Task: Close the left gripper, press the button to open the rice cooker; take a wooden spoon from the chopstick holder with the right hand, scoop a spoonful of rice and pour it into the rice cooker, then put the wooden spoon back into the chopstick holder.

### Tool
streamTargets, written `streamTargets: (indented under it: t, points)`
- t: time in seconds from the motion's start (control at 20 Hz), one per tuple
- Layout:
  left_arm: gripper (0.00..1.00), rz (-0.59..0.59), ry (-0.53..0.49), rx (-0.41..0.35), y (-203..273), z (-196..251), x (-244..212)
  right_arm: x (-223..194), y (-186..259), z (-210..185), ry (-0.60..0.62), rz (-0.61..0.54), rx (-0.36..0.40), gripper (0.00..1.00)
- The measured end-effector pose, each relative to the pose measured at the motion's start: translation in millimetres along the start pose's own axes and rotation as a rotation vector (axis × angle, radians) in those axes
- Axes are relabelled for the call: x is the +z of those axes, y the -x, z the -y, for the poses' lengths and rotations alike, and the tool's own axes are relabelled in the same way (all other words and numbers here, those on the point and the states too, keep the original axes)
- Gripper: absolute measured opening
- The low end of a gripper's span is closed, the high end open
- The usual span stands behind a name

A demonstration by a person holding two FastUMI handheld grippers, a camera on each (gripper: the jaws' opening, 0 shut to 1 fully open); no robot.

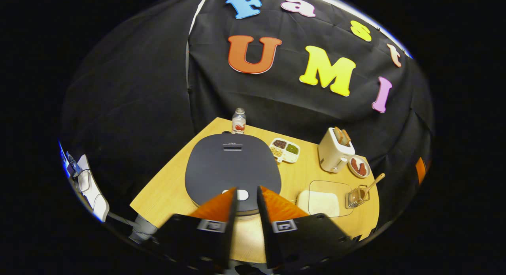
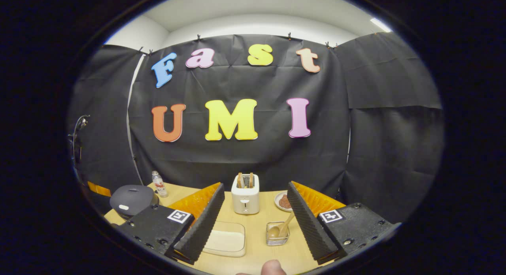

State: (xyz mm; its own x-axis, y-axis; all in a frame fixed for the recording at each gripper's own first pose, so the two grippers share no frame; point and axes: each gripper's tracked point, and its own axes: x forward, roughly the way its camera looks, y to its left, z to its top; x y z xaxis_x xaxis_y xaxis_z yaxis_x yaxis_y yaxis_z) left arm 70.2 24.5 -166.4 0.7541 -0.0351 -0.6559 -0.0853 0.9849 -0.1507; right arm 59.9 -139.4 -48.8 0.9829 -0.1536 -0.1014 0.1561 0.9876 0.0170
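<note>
Wooden tabletop [image 1: 170, 192]; left tongs [image 1: 247, 196] nearly closed, empty, over rice cooker [image 1: 231, 168] button [image 1: 241, 194]; right tongs [image 2: 255, 211] wide, empty; light, stiff wooden spoon [image 2: 281, 227], grip its handle.

Wooden spoon [image 2: 281, 228] in chopstick holder [image 2: 276, 234]

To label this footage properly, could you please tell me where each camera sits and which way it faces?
Left gripper view: rides the left tool, above the closed rice cooker, looking down at its button.
Right gripper view: rides the right tool, low over the table, facing the toaster; a fingertip shows.
Shared: cooker, toaster, chopstick holder with wooden spoon.
</note>
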Motion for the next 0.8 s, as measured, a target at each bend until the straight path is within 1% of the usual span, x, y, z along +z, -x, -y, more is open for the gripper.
streamTargets:
  t: [0.1, 0.2, 0.35, 0.55, 0.6, 0.65, 0.8]
  points:
    - [0.0, -0.048, 0.016, -0.039, -18.1, 4.9, -15.9, -3.1, -1.6, 4.8, -0.005, -0.007, -0.012, 0.99]
    - [0.0, -0.072, 0.011, -0.071, -33.4, 4.0, -11.3, -7.7, -2.5, 8.7, -0.006, -0.015, -0.023, 1.0]
    - [0.0, -0.092, 0.005, -0.058, -55.0, -9.9, -11.7, -15.2, -4.2, 12.0, -0.006, -0.03, -0.032, 1.0]
    - [0.0, -0.147, 0.029, -0.057, -72.5, -20.9, -22.4, -22.9, -6.5, 12.4, 0.005, -0.055, -0.039, 1.0]
    - [0.1, -0.155, 0.032, -0.051, -76.9, -23.3, -24.8, -24.3, -5.3, 12.7, 0.008, -0.056, -0.039, 1.0]
    - [0.0, -0.158, 0.038, -0.048, -81.1, -24.0, -25.4, -24.0, -5.8, 12.8, 0.011, -0.057, -0.041, 0.99]
    - [0.0, -0.166, 0.046, -0.062, -84.1, -22.2, -30.5, -29.1, -7.1, 9.3, 0.016, -0.067, -0.043, 1.0]
